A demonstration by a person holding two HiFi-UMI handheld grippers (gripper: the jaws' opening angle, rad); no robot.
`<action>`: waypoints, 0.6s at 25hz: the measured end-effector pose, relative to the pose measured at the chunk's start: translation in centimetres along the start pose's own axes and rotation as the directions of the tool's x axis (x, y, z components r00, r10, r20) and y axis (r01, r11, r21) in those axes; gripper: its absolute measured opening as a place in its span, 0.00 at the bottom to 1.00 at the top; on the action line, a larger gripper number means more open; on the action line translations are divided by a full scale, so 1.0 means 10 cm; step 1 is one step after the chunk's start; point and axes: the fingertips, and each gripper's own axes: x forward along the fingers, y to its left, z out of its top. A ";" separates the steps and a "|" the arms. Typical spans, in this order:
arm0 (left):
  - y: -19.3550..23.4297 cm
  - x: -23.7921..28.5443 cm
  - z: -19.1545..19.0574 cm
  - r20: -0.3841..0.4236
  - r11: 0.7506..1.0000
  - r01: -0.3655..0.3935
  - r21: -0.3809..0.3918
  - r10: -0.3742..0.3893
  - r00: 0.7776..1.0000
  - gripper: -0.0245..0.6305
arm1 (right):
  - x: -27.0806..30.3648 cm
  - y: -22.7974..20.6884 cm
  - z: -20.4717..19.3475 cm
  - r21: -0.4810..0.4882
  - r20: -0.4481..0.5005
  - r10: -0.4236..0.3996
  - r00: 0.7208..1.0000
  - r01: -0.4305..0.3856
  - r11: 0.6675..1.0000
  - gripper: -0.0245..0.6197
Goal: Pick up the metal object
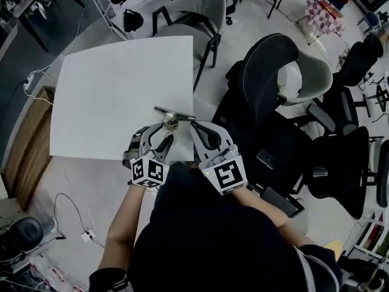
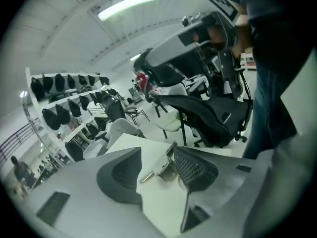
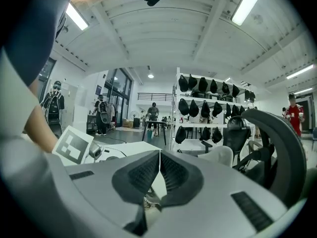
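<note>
Metal object: long bar lies left-right.

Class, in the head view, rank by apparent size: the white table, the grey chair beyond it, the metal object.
1. white table, by far.
2. grey chair, though it stands farther from the camera.
3. metal object, smallest.

Shells of left gripper and right gripper: pale grey, moulded; pads dark, ribbed. Each carries a white cube with black square markers. Wearer: dark top, blue jeans.
</note>
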 end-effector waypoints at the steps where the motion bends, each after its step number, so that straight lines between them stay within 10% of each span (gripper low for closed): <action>1: -0.02 0.06 -0.04 -0.020 0.999 0.023 0.045 -0.022 1.000 0.37 | 0.01 -0.02 -0.02 0.024 -0.013 -0.013 1.000 0.013 1.000 0.08; 15: -0.30 0.82 -0.63 -0.284 0.836 0.375 0.401 -0.276 0.918 0.30 | 0.17 -0.25 -0.02 0.090 -0.104 -0.209 0.972 0.218 0.972 0.08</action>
